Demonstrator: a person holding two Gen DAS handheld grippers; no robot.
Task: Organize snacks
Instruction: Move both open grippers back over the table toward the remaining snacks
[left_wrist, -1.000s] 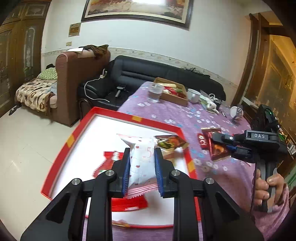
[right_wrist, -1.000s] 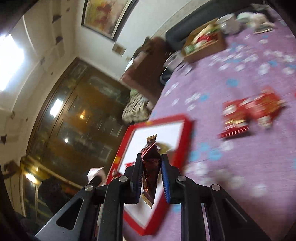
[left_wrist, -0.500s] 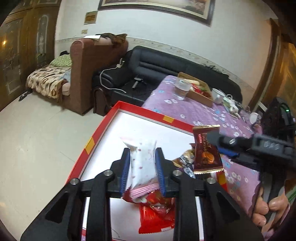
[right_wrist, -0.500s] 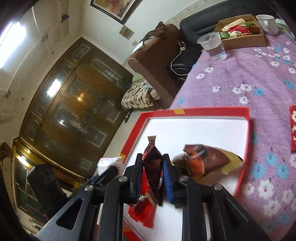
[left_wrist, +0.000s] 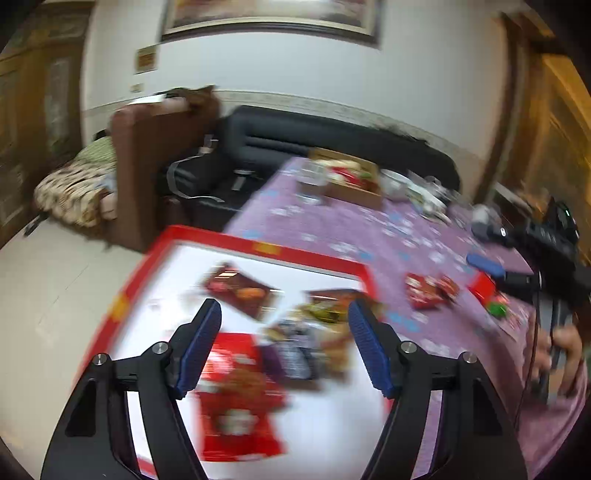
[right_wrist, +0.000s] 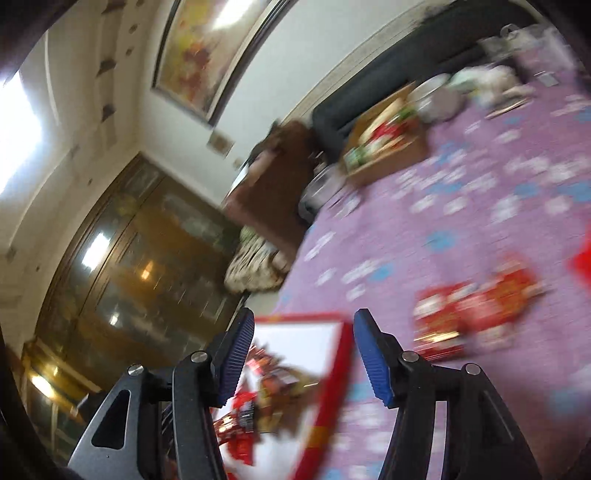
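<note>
Both packets I was carrying a second ago now lie among the snack packets (left_wrist: 291, 343) in the red-rimmed tray (left_wrist: 266, 248); my left gripper (left_wrist: 284, 347) and right gripper (right_wrist: 301, 356) are opening, nothing between the pads.

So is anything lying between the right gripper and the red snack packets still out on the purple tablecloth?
Nothing visible. The red snack packets lie on bare purple tablecloth, just right of the right gripper, whose opening jaws hold nothing.

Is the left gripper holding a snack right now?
No, the left gripper has its jaws opening with nothing pinched between them; the snacks lie below in the red tray.
</note>
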